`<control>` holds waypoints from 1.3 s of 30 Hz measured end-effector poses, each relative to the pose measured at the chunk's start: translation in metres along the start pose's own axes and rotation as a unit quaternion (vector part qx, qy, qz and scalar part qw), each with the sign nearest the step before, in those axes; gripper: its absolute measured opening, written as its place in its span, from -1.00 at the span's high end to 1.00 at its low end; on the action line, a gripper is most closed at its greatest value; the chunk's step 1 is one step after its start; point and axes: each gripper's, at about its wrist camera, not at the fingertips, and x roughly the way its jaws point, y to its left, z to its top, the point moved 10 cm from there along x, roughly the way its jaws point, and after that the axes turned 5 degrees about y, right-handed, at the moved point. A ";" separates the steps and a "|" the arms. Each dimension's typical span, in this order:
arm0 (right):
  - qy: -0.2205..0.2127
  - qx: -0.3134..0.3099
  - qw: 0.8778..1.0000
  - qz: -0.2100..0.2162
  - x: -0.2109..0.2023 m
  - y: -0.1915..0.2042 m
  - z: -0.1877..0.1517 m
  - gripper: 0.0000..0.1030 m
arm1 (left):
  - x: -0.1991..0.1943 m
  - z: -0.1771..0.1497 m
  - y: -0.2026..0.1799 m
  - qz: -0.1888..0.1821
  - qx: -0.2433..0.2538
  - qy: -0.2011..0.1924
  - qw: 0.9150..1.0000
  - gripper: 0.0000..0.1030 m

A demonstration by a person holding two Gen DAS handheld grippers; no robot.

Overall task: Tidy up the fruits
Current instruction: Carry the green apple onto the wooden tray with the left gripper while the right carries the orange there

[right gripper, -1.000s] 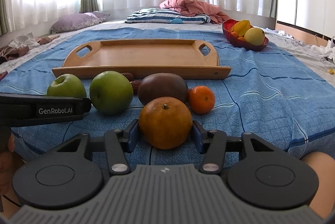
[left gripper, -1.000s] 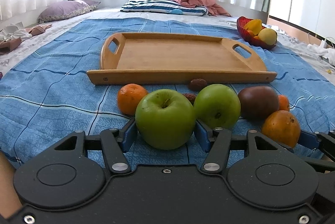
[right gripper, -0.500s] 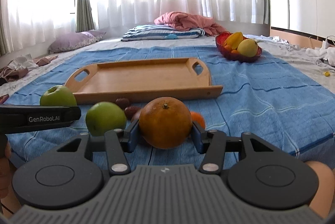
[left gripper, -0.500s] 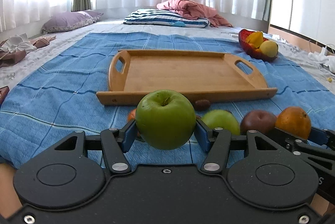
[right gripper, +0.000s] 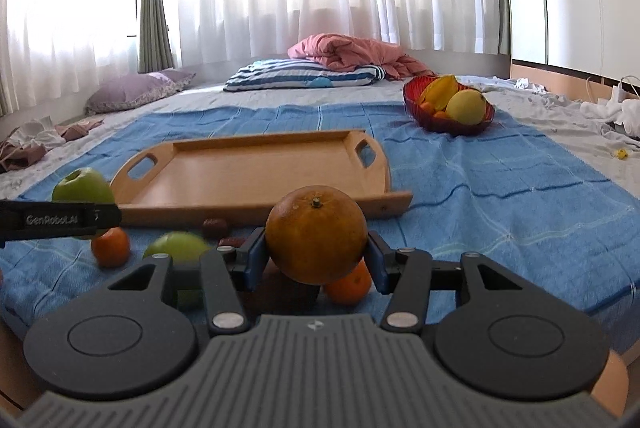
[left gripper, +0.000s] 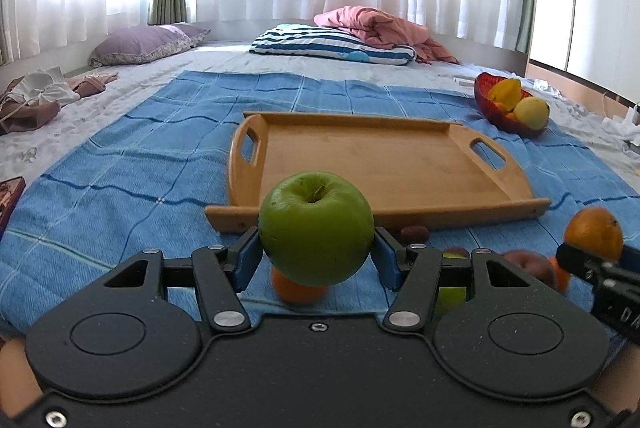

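My left gripper [left gripper: 316, 252] is shut on a green apple [left gripper: 316, 228] and holds it above the blue blanket, just short of the wooden tray [left gripper: 372, 164]. My right gripper [right gripper: 316, 256] is shut on a large orange [right gripper: 316, 234], also lifted in front of the tray [right gripper: 248, 176]. Left on the blanket are a second green apple [right gripper: 176, 246], a small orange [right gripper: 111, 247], another small orange [right gripper: 349, 288], a dark brown fruit [left gripper: 528, 264] and two small brown fruits [right gripper: 215, 227]. The held apple shows at the left of the right wrist view [right gripper: 82, 184].
A red bowl [right gripper: 448, 124] with yellow fruit stands on the blanket to the right, beyond the tray. A striped pillow [left gripper: 332, 46], a pink quilt [left gripper: 380, 28] and a purple pillow [left gripper: 144, 42] lie at the far end. Clothes [left gripper: 36, 100] lie at the left.
Both grippers have risen from the blanket with their fruit and moved toward the tray. The loose fruits now lie below and behind the held ones.
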 end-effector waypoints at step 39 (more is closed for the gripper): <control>0.132 -0.004 0.991 0.013 0.160 -0.022 0.063 -0.06 | 0.133 0.059 0.029 0.004 -0.008 0.078 0.997 -0.10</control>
